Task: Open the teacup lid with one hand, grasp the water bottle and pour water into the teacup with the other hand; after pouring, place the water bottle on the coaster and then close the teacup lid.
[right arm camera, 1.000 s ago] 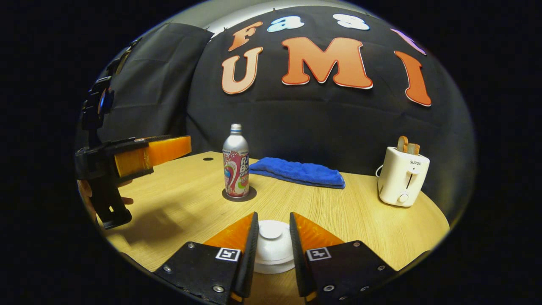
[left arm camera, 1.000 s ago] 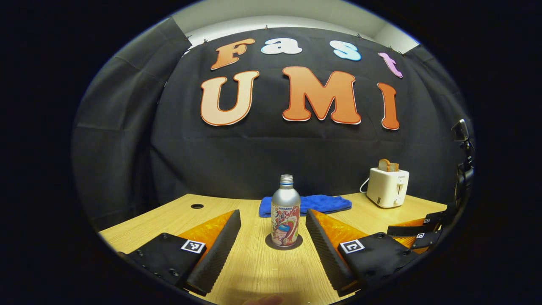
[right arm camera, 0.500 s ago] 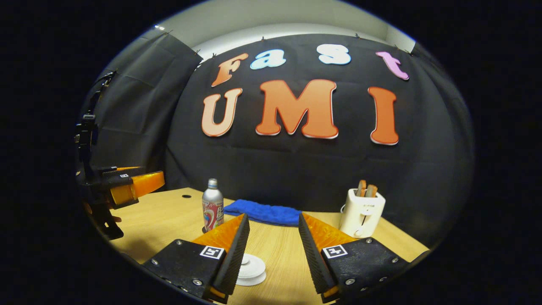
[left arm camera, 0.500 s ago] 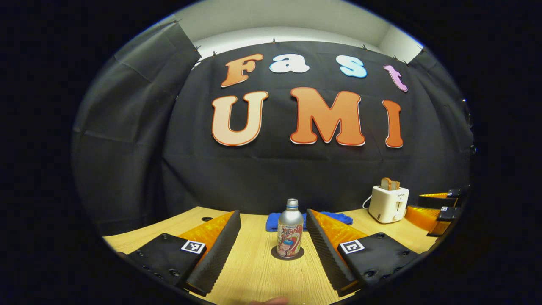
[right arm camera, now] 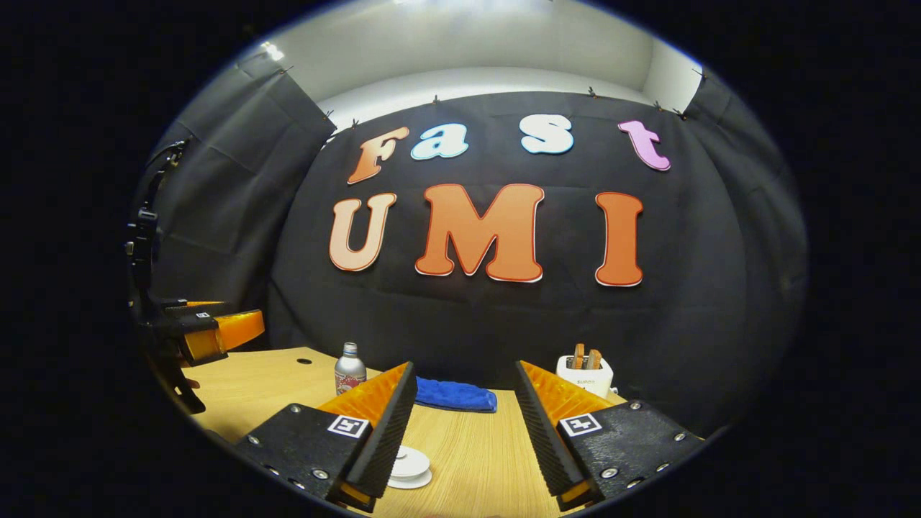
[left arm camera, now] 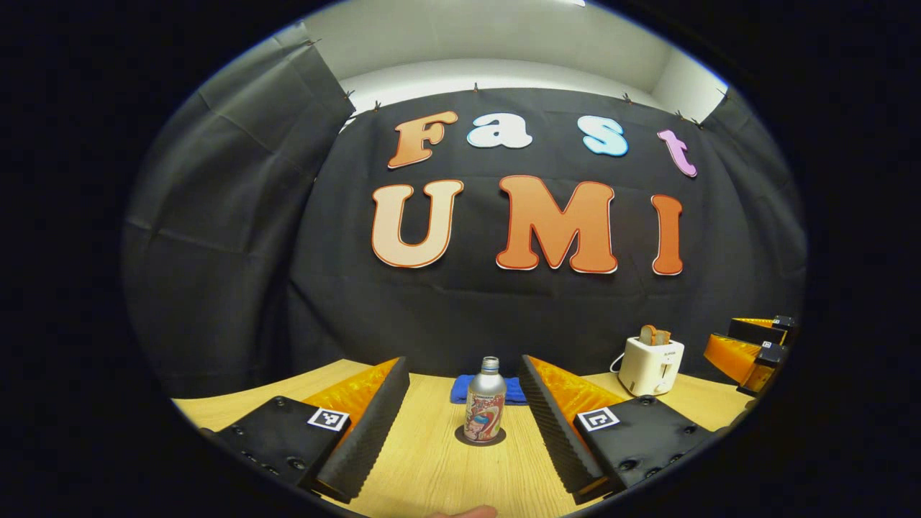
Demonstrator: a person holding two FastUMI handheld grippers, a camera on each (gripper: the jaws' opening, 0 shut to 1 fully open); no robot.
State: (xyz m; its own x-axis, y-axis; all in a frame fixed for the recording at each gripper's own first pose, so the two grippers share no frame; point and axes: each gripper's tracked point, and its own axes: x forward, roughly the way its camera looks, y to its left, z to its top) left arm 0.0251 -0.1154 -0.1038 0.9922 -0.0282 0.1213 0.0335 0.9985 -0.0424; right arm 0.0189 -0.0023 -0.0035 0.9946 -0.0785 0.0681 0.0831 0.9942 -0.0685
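Both grippers have drawn back from the work over the last second. In the right gripper view the right gripper (right arm camera: 460,424) stands with its jaws spread wide and nothing between them; a second ago they were closed down around the knob of the white teacup lid (right arm camera: 409,467), and now that lid sits low beside the left finger, partly hidden by it. The lid looks seated on the teacup, though the cup body below it is too hidden to tell.

In the left gripper view the left gripper (left arm camera: 464,424) is likewise wide open and empty. The water bottle (left arm camera: 484,400) stands upright on the dark round coaster (left arm camera: 481,436), framed between the fingers but well beyond them, and it looks smaller than it did a second ago — the gripper has backed away from it. Behind the bottle lies the blue towel (left arm camera: 483,389), and to the bottle's right on the desk (left arm camera: 432,467) stands a white toaster (left arm camera: 650,365) with bread in its slots.

Judged from this, the task is at its end: bottle parked on the coaster, lid released in place, both grippers clear — nothing seems left but the withdrawal.
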